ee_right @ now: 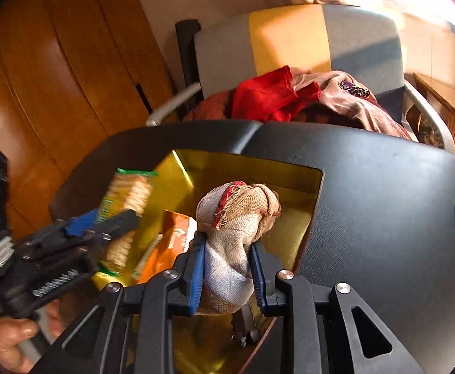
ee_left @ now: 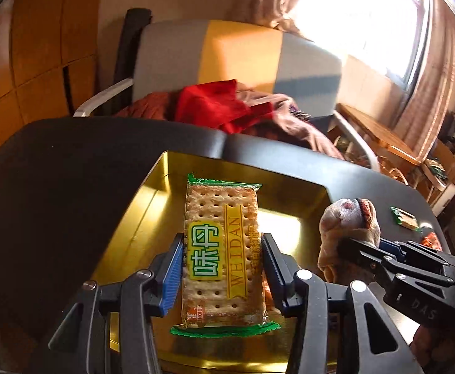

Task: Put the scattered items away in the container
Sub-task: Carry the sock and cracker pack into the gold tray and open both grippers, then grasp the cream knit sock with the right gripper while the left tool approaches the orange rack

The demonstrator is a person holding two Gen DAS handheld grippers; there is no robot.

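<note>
My left gripper (ee_left: pixel 222 268) is shut on a cracker packet (ee_left: pixel 221 249) with green ends and holds it over the gold tray (ee_left: pixel 152 218). My right gripper (ee_right: pixel 227 275) is shut on a rolled beige sock (ee_right: pixel 236 218) and holds it above the same gold tray (ee_right: pixel 289 174). The sock also shows in the left wrist view (ee_left: pixel 345 230), at the tray's right side. The cracker packet (ee_right: pixel 124 196) and the left gripper (ee_right: pixel 102 224) show blurred at the left of the right wrist view. An orange snack bag (ee_right: pixel 168 243) lies in the tray.
The tray sits on a black table (ee_right: pixel 383 202). A small green packet (ee_left: pixel 403 218) and an orange wrapper (ee_left: pixel 431 240) lie on the table to the right. A grey and yellow chair (ee_left: pixel 236 59) with red cloth (ee_left: pixel 215 103) stands behind the table.
</note>
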